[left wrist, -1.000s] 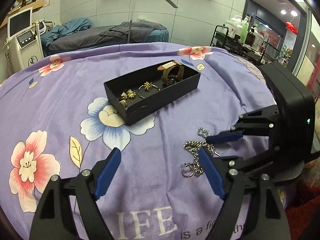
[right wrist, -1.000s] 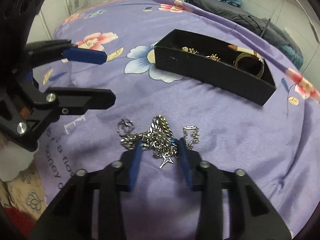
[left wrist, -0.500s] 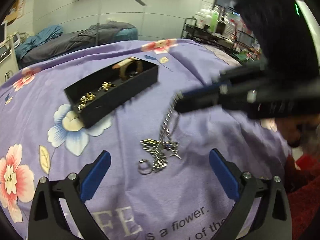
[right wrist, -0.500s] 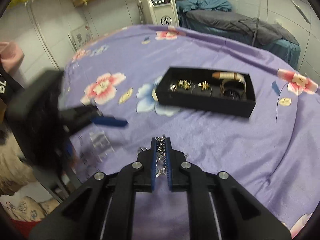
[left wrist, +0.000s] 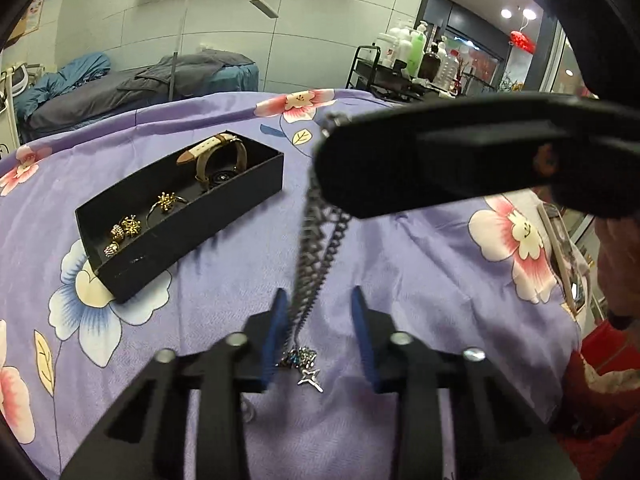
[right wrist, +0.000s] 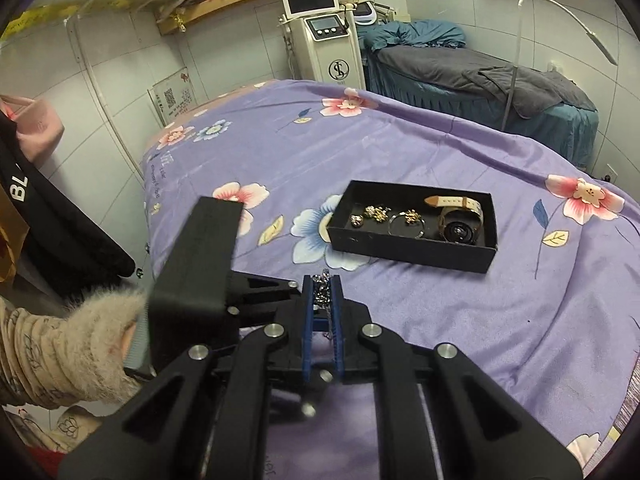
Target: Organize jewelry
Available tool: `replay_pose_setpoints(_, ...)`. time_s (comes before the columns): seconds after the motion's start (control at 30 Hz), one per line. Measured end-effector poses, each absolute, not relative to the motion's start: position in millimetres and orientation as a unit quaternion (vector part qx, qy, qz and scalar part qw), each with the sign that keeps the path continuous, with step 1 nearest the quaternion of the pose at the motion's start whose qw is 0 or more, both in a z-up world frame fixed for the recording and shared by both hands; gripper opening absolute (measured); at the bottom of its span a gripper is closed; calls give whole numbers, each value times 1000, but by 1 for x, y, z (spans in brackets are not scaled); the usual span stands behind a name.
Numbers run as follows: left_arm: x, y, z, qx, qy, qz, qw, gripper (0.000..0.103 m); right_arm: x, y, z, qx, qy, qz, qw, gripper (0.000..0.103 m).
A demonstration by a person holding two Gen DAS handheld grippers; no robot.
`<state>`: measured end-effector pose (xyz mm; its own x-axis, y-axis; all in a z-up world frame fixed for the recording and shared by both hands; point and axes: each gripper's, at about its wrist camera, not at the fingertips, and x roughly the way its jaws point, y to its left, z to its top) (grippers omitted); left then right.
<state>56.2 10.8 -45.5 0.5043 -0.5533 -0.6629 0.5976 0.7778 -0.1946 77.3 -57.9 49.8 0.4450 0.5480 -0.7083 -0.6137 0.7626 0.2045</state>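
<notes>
A: Which step is this?

B: The carry, I'd say. The right gripper (right wrist: pixel 321 294) has its jaws pinched on the top of the silver chain necklace (left wrist: pixel 316 248), and the chain hangs clear above the purple bedspread (right wrist: pixel 460 320). Its star pendant (left wrist: pixel 310 378) dangles at the low end.

A: And the left gripper?

B: The left gripper (left wrist: pixel 320 336) has its jaws spread, one on each side of the hanging chain, not pinching it. It looks placed to steady the loose end.

A: Where does it go next?

B: Into the black box (right wrist: pixel 412 254), which lies toward 1 o'clock in the right wrist view, well apart from the chain. The next move likely calls for lowering the chain into free space in the box so it doesn't snag on the wall.

A: The count?

B: One box and one chain. In the box: one watch (right wrist: pixel 460 220), one bangle (right wrist: pixel 404 224), and about three small gold pieces (left wrist: pixel 122 232).
</notes>
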Motion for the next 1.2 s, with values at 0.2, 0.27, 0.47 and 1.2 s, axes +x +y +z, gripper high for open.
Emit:
replay_pose_setpoints(0.2, 54, 30, -23, 38, 353, -326, 876, 6, 82, -68, 43, -24, 405, 332, 852, 9)
replay_pose_setpoints(0.27, 55, 36, -9, 45, 339, -322, 883, 5, 81, -68, 48, -22, 397, 335, 854, 9)
replay_pose_setpoints(0.47, 56, 47, 43, 63, 286, -312, 904, 5, 82, -65, 77, -30, 363, 341, 867, 9)
replay_pose_setpoints(1.2, 121, 61, 127, 93, 213, -263, 937, 5, 172, -34, 163, -32, 301, 339, 891, 8)
